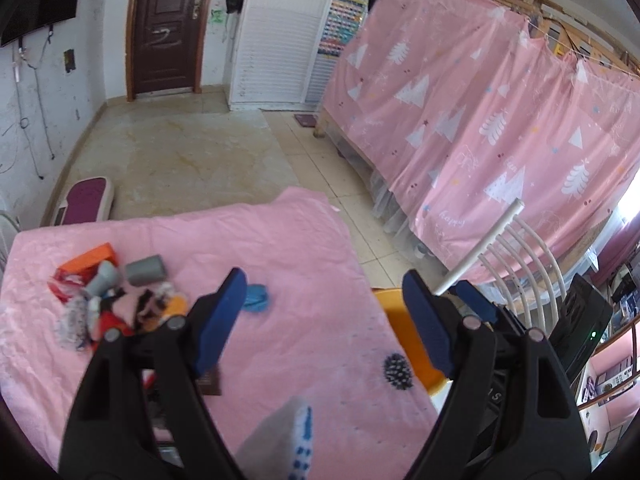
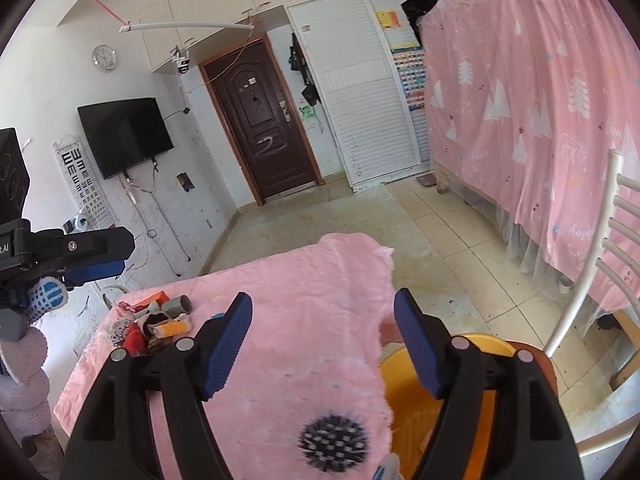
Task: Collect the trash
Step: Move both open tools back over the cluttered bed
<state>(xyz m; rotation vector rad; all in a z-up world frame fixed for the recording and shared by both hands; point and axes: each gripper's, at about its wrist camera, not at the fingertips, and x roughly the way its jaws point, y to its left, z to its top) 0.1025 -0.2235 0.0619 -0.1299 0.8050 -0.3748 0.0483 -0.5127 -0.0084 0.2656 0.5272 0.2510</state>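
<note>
Both grippers hang above the pink-covered table [image 1: 280, 240] with their blue jaws spread and nothing between them: the left gripper [image 1: 324, 316] and the right gripper [image 2: 324, 340] alike. The heap of trash [image 1: 116, 300] lies well ahead and to the left of both, a grey roll [image 1: 145, 270] and an orange box [image 1: 90, 258] at its far side, while a spiky black ball [image 2: 334, 442] sits close below the right gripper's fingers. An orange basin [image 2: 404, 400] waits just off the table's edge, under the right gripper's right finger.
</note>
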